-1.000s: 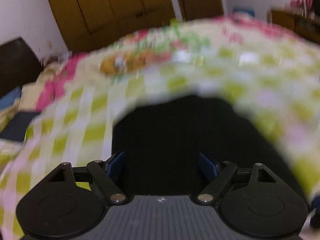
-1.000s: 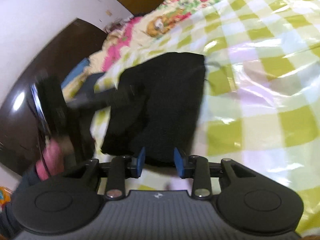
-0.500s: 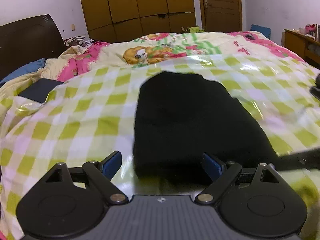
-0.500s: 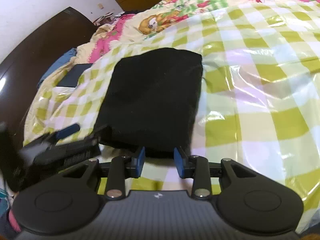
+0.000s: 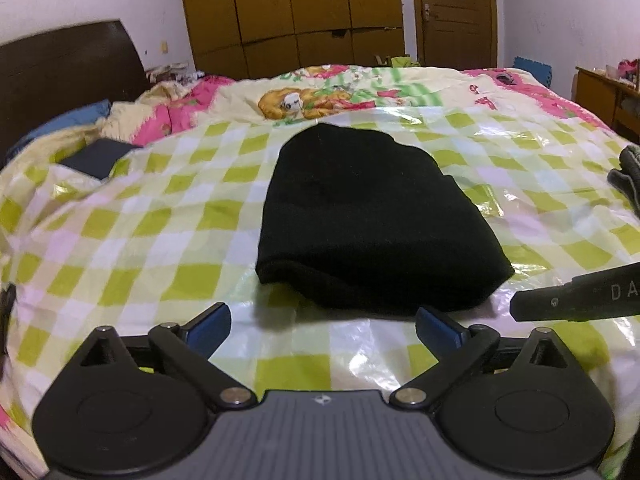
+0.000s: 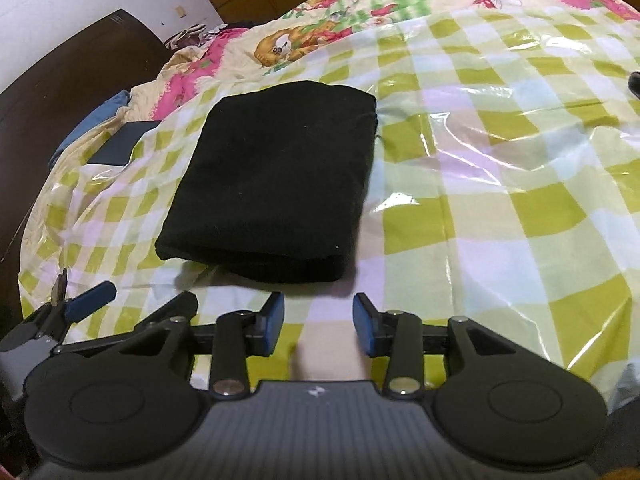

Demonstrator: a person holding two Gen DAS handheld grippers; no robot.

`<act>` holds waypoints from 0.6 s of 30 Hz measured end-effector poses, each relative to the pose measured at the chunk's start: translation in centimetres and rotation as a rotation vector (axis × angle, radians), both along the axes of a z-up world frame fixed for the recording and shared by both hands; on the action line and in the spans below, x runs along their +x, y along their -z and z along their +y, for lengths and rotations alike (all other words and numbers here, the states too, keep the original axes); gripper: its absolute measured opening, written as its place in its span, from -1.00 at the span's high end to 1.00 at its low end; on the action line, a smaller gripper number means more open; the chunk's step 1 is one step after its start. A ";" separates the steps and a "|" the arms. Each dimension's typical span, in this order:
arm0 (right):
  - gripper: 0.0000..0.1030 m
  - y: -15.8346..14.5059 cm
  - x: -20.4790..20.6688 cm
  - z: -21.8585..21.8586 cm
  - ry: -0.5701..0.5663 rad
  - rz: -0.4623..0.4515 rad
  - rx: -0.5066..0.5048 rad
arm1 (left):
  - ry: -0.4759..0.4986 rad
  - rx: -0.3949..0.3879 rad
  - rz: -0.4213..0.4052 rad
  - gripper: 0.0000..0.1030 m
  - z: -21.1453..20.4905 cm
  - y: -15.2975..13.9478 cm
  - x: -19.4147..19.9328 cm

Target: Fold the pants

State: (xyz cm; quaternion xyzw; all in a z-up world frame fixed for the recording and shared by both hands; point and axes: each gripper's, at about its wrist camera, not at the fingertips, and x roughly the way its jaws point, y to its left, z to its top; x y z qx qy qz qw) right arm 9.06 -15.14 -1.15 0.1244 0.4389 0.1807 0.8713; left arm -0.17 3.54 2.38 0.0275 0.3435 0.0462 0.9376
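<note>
The black pants (image 5: 368, 216) lie folded in a compact rectangle on the green-checked plastic sheet (image 5: 160, 232) over the bed. They also show in the right wrist view (image 6: 276, 184). My left gripper (image 5: 322, 330) is open and empty, just short of the pants' near edge. My right gripper (image 6: 318, 326) is open and empty, also just short of that edge. The right gripper's finger shows at the right of the left wrist view (image 5: 576, 300). The left gripper's blue fingertip (image 6: 92, 300) shows at the left of the right wrist view.
A dark flat object (image 5: 98, 156) lies at the far left of the sheet. A cartoon-print quilt (image 5: 332, 96) and pink bedding lie behind. A dark headboard (image 5: 60, 72) stands left; wooden wardrobes (image 5: 300, 12) and a door stand at the back. A dark glove (image 5: 628, 176) lies at right.
Both grippers have drawn back from the folded pants and the views have steadied. The left gripper has risen off the cloth; the pants lie untouched.
</note>
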 end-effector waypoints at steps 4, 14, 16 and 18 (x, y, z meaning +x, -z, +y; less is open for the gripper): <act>0.23 0.1 -0.1 -0.1 -0.001 -0.001 -0.005 | -0.009 -0.015 0.018 -1.00 -0.1 0.5 -0.2; 0.22 1.0 -0.3 0.2 0.000 -0.011 -0.067 | -0.011 0.019 0.039 -1.00 -0.9 1.1 0.0; 0.22 1.0 -0.3 0.2 -0.001 -0.010 -0.068 | -0.007 0.013 0.039 -1.00 -0.9 1.1 0.0; 0.21 1.2 -0.4 0.2 -0.005 -0.008 -0.070 | -0.007 0.013 0.036 -1.00 -0.9 1.0 -0.1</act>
